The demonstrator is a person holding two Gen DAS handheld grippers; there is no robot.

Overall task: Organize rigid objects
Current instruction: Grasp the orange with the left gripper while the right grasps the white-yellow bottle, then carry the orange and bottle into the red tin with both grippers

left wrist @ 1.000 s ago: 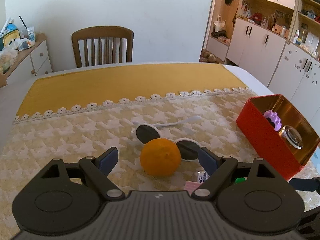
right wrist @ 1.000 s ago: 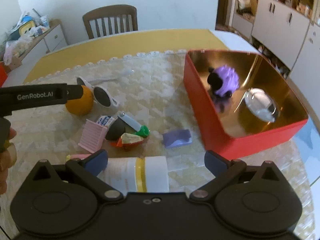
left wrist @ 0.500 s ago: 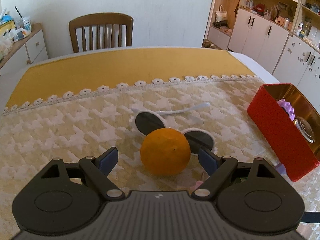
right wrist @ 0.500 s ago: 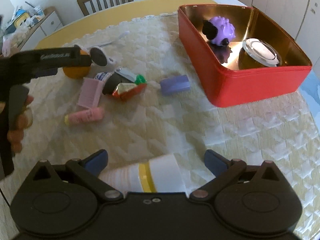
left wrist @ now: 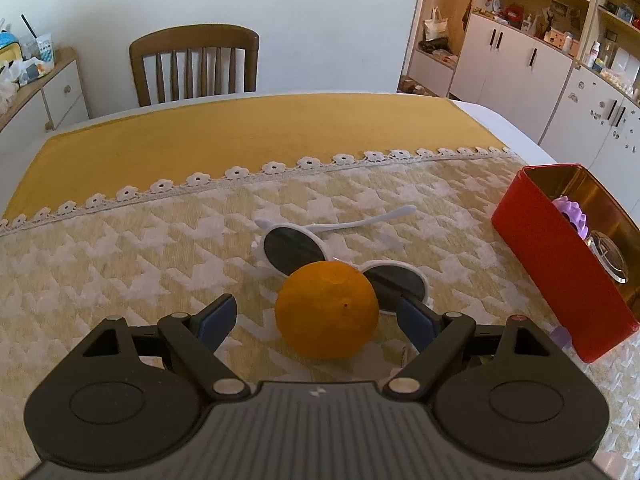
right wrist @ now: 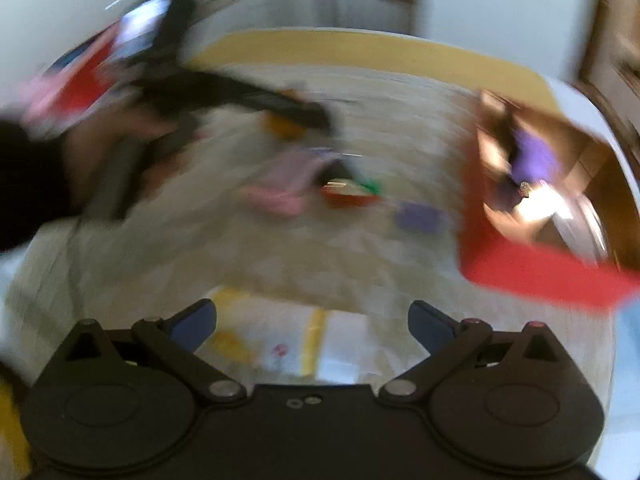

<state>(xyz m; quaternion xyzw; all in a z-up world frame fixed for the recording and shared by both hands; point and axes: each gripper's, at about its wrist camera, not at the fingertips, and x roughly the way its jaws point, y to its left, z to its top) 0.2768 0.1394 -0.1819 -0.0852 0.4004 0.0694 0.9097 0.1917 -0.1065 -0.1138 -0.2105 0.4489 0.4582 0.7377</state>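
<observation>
Writing cannot be read anywhere. Left gripper (left wrist: 316, 320) stands wide open around the orange (left wrist: 327, 311), not pressing it, beside white sunglasses (left wrist: 340, 256). Only the blurred right view shows the right gripper (right wrist: 312, 326), open around a white bottle (right wrist: 292, 344); grip unclear. Red box (left wrist: 560, 264) sits right.

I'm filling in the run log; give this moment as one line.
left hand-held gripper: open, straddling orange | right hand-held gripper: white bottle between jaws, grip unclear | red box: partly filled

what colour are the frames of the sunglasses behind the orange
White frames with dark lenses on the sunglasses, clearest in the left wrist view.
</observation>
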